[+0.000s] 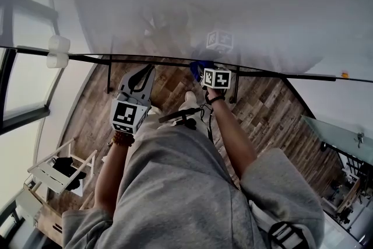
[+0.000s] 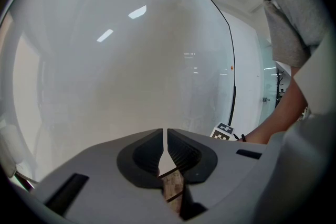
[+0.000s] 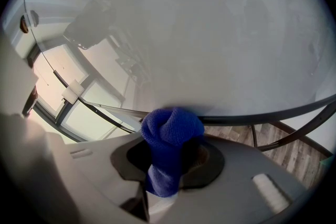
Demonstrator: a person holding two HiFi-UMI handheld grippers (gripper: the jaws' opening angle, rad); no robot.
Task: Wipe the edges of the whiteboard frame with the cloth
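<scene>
while the right gripper (image 3: 171, 159) pinched the blue cloth (image 3: 170, 131), seemingly touching the whiteboard frame (image 3: 273, 115) at its lower edge, firm even pressure along that rail suited best; the left gripper (image 2: 167, 152) was pressed together, empty.

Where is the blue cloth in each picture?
Head view: the cloth is just above the middle, at the tip of the right tool, against the whiteboard frame.
Left gripper view: not in it; only the right tool's marker cube shows, low right.
Right gripper view: low in the middle, clamped in the right tool.
Shared landmark: the whiteboard frame's dark edge shows in all three views.
</scene>
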